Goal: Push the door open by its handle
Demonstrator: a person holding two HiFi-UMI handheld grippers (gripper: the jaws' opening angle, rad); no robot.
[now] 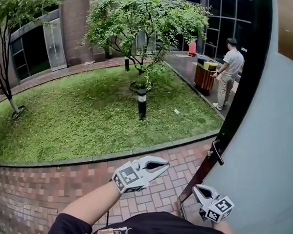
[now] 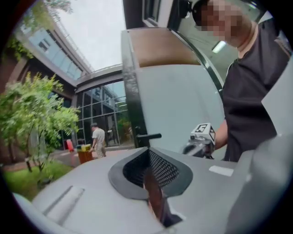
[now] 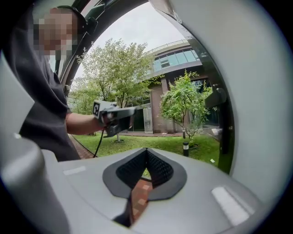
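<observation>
The pale grey door [image 1: 264, 159] stands swung open at the right, with a dark edge and a black lever handle [image 1: 216, 152]. My left gripper [image 1: 166, 165] hovers over the brick path, left of the door edge and below the handle, touching nothing. Its jaws are shut and empty, as the left gripper view shows [image 2: 149, 151], with the handle [image 2: 149, 136] just beyond the tips. My right gripper [image 1: 196, 188] is low beside the door's bottom edge, also shut and empty [image 3: 146, 151]. Neither gripper touches the handle [image 3: 215, 98].
A red brick path [image 1: 60, 183] curves along a grass lawn [image 1: 88, 116] with trees [image 1: 142, 16] and a short bollard light [image 1: 142, 103]. A person [image 1: 229, 69] stands by a brown bin [image 1: 205, 75] at the far right. Glass-fronted buildings close the yard.
</observation>
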